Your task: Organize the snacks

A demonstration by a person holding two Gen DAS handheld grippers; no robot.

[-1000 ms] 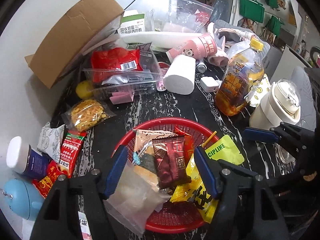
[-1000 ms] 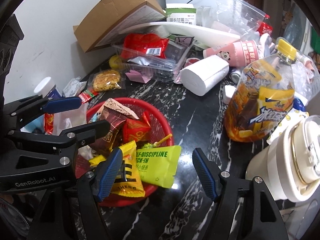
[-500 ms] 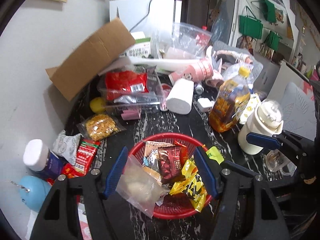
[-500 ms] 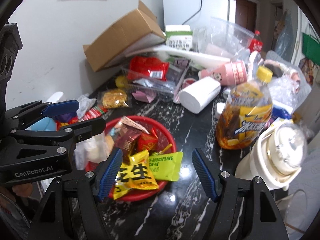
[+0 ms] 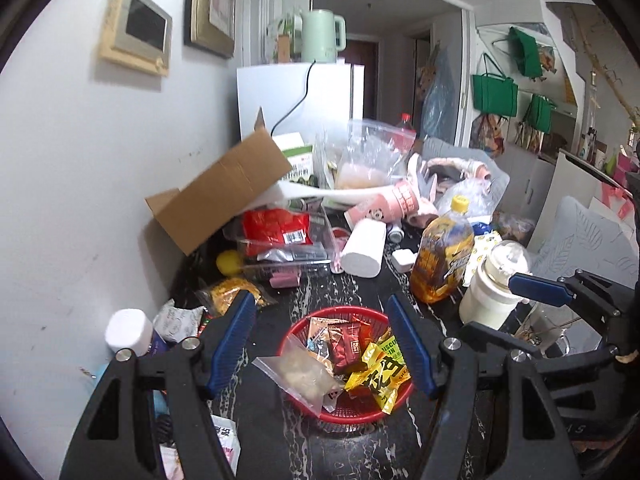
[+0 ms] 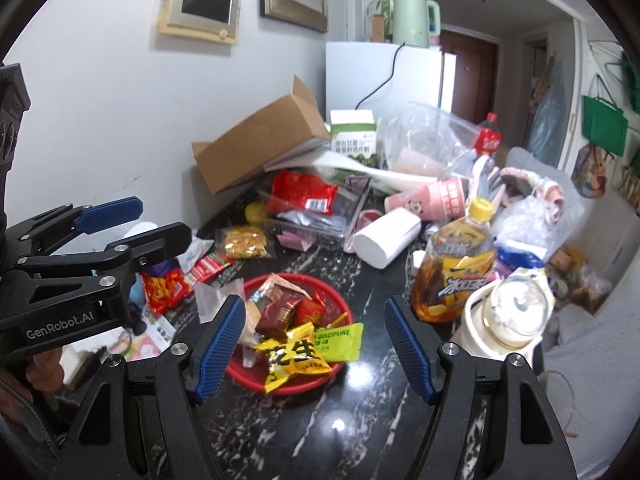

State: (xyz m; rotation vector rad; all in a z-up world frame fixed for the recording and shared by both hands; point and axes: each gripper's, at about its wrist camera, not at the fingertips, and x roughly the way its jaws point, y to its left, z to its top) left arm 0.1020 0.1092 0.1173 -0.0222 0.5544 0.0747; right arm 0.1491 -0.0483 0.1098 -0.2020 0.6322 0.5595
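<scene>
Both grippers released above the snack basket.
Left gripper (image 5: 322, 338) and right gripper (image 6: 314, 346) empty, jaws apart; red basket (image 6: 344, 312) of snacks between; tea bottle (image 6: 456, 268) at two o'clock.

The left hand-held gripper (image 6: 120, 224), seen from the right wrist camera, bears "GenRobot.AI" in white on its black body. In the red basket (image 6: 340, 308), a yellow packet (image 6: 294, 356) carries the large black characters "花生" with "SHENG" beneath, and a lime-green packet (image 6: 340, 342) reads "-DISCIPLINE" over "-IN", its start hidden. The tea bottle (image 6: 456, 276) shows "冰红茶" on its label. A red packet (image 6: 302, 194) has a barcode sticker, too small to read.
</scene>
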